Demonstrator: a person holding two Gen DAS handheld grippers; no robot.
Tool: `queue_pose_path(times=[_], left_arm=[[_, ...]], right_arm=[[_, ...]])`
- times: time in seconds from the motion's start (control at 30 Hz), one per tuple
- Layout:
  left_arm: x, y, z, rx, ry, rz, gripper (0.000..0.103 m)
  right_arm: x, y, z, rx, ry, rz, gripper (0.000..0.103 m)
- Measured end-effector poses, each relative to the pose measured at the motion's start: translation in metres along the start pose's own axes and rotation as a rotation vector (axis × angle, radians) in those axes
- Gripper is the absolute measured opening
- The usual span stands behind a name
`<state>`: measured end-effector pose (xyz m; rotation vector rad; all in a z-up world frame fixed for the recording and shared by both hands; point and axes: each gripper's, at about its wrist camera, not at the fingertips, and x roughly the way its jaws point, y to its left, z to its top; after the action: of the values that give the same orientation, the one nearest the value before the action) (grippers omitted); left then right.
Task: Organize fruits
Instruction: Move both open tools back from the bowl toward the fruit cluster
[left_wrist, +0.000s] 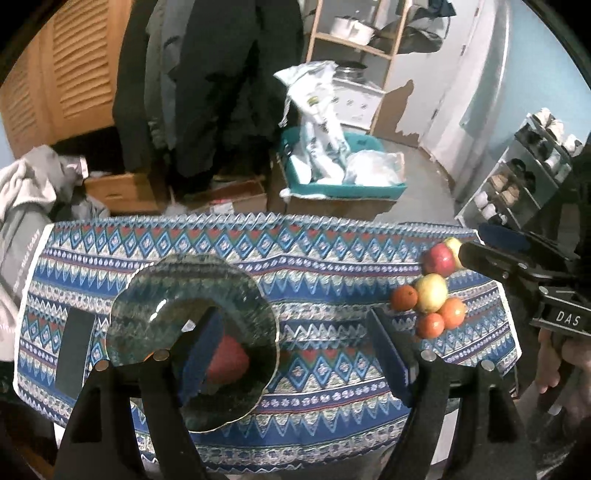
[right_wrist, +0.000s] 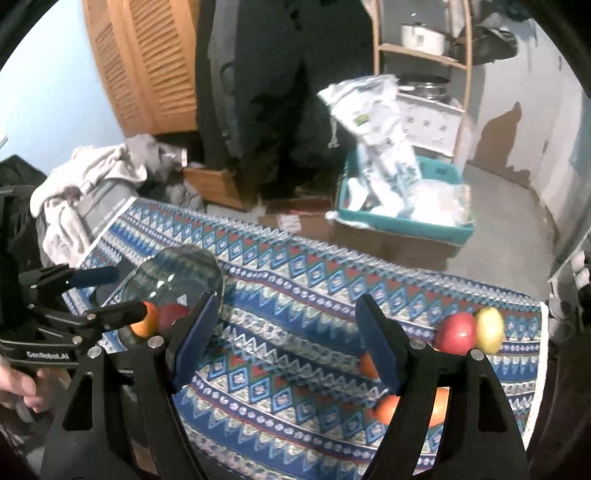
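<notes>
A glass plate (left_wrist: 155, 317) lies on the patterned cloth at the left, with a red apple (left_wrist: 229, 360) on it; the right wrist view shows the plate (right_wrist: 177, 269), the apple (right_wrist: 171, 314) and an orange fruit (right_wrist: 146, 323) in it. My left gripper (left_wrist: 295, 354) is open over the plate's near right side, its left finger above the apple. A loose pile lies at the right: a red apple (left_wrist: 437, 260), a yellow apple (left_wrist: 430, 293) and oranges (left_wrist: 452, 313). My right gripper (right_wrist: 286, 347) is open and empty above the cloth, beside the pile's red apple (right_wrist: 456, 334).
The table under the blue patterned cloth (left_wrist: 314, 266) ends just beyond the fruit pile on the right. A dark rectangle (left_wrist: 74, 350) lies on the cloth left of the plate. Behind the table are a teal bin (left_wrist: 343, 188), cardboard boxes, hanging coats and a shoe rack (left_wrist: 524, 173).
</notes>
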<state>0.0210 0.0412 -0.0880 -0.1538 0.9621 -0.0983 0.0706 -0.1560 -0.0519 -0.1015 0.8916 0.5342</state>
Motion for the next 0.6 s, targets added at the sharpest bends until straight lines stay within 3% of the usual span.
queue_pose_path(times=[0.17, 0.6], left_arm=[[-0.014, -0.018, 0.006, 0.039, -0.048, 0.016, 0.086], [-0.022, -0.062, 0.018, 0.128, -0.094, 0.018, 0.086]], right_arm=[[-0.025, -0.017, -0.003, 0.025, -0.048, -0.008, 0.08], [-0.056, -0.054, -0.02, 0.07, -0.089, -0.047, 0.083]])
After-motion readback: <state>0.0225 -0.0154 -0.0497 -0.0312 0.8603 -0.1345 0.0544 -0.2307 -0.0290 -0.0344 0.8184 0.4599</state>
